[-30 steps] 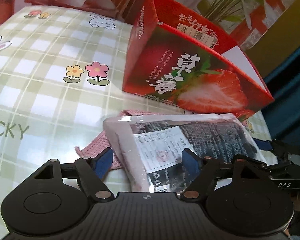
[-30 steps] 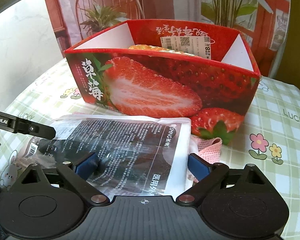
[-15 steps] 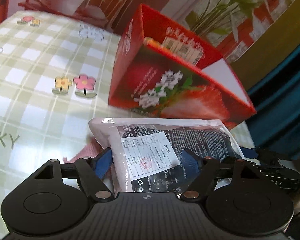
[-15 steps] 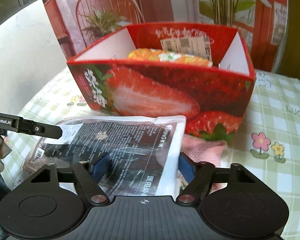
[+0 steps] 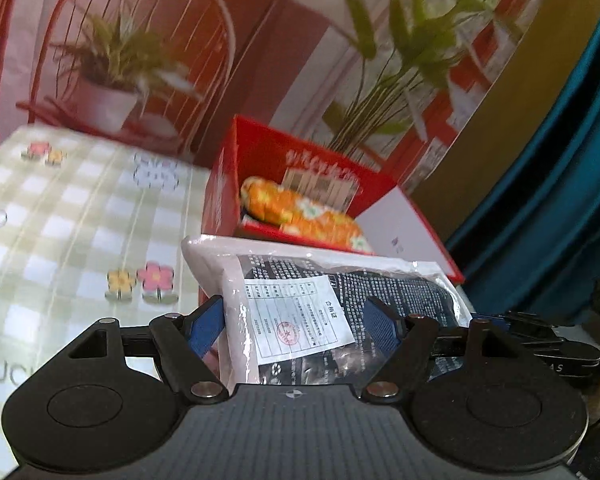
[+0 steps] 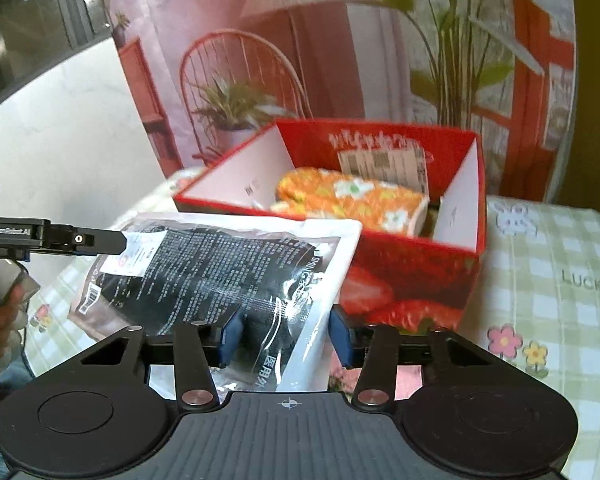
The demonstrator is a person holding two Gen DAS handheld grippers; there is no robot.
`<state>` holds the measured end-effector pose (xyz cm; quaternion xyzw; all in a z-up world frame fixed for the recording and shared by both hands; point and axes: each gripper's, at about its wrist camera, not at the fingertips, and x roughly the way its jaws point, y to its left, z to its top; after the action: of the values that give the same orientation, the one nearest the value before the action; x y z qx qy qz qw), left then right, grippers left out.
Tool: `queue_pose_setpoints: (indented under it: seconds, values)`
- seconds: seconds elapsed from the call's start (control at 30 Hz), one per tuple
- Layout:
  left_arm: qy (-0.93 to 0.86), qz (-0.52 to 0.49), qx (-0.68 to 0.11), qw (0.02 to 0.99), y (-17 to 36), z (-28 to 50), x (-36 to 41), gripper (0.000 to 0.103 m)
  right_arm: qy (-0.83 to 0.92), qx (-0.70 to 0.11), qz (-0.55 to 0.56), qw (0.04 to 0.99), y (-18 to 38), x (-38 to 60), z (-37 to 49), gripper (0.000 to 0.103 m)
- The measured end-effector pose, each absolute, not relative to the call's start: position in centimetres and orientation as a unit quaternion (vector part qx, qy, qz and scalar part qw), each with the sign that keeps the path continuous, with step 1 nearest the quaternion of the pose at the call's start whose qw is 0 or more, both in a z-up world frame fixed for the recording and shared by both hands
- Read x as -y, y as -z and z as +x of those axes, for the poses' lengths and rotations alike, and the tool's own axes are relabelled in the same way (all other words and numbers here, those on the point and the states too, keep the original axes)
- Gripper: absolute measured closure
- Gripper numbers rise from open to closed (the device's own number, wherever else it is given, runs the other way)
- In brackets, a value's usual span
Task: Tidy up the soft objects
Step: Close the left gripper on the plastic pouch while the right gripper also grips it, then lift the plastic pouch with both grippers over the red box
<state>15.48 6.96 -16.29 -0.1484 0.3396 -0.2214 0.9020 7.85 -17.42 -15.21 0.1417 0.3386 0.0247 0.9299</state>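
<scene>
You've got one plastic packet [image 6: 220, 272] above the "LUCKY" desk [image 6: 560, 264], before one strawberry box [image 6: 412, 276]; left hand-held gripper [image 5: 296, 324] grips it, right hand-held gripper [image 6: 286, 334], just closing, clamps it.

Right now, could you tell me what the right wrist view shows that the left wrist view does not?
Only the right wrist view shows the strawberry picture on the box front and a hand. Only the left shows the teal curtain. Both share the plastic packet held between the left gripper and right gripper, the red box and the orange floral cloth inside it.
</scene>
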Motion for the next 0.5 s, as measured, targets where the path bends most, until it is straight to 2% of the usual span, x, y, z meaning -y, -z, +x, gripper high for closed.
queue_pose_setpoints:
  seconds: [0.23,0.5]
  values:
    - [0.236,-0.139,-0.295,0.916,13.1,16.2,-6.6,0.026,-0.019,-0.296,0.114,0.948,12.2,17.4,7.9,0.066]
    - [0.246,-0.104,-0.233,0.935,9.7,21.0,-3.6,0.026,0.02,-0.271,0.057,0.961,10.3,18.9,10.3,0.068]
